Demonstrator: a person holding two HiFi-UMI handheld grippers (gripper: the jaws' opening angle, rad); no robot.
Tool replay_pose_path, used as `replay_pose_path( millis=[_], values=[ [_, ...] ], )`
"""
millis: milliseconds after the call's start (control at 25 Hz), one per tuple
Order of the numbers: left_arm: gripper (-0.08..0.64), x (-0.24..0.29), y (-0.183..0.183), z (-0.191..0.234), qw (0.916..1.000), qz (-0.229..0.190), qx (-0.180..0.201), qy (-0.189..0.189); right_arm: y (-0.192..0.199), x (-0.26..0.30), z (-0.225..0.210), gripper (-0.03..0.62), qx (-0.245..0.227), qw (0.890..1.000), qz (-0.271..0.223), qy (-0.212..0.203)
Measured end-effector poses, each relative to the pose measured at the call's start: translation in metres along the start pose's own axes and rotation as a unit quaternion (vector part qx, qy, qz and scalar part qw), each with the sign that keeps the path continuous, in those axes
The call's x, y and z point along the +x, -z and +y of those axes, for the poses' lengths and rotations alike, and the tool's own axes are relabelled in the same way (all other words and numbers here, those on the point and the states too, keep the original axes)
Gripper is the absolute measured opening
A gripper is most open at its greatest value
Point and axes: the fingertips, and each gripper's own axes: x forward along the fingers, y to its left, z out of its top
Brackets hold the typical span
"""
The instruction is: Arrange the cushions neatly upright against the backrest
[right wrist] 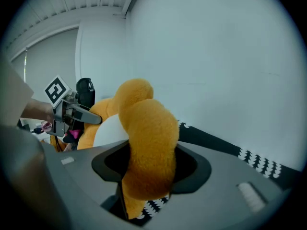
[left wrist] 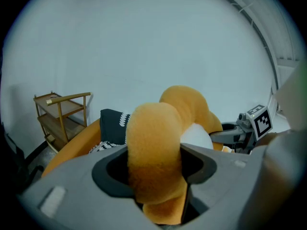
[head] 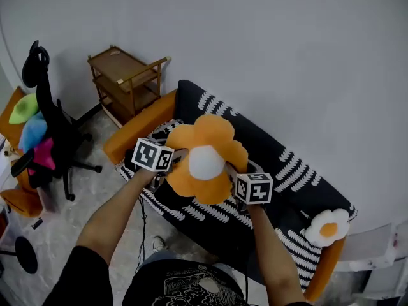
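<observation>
- The left gripper (head: 171, 163) is clamped on a petal at the left edge of the orange flower cushion (head: 205, 161), and the plush fills the gap between its jaws.
- The right gripper (head: 233, 174) pinches a petal on the opposite edge in the same way.
- The cushion, its white centre facing the person, is held up over the seat of the black patterned sofa (head: 264, 142), in front of the backrest.
- A small white flower cushion (head: 327, 227) lies at the sofa's right end.
- A wooden trolley (head: 126, 81) stands beyond the left end.
</observation>
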Motion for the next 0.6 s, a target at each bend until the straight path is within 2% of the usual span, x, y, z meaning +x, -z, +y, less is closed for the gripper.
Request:
replay_pose_path(
  millis=[280,600],
  values=[
    [0.268,-0.037,-0.002,0.069,0.9998,0.008,0.007,0.018,-0.022,0.033,0.068,0.264,0.001,1.0,0.004,0.018],
    [0.27,-0.047,0.001,0.104,0.9998,0.01,0.012,0.014,-0.027,0.062,0.091,0.265,-0.001,1.0,0.005,0.019]
  ],
)
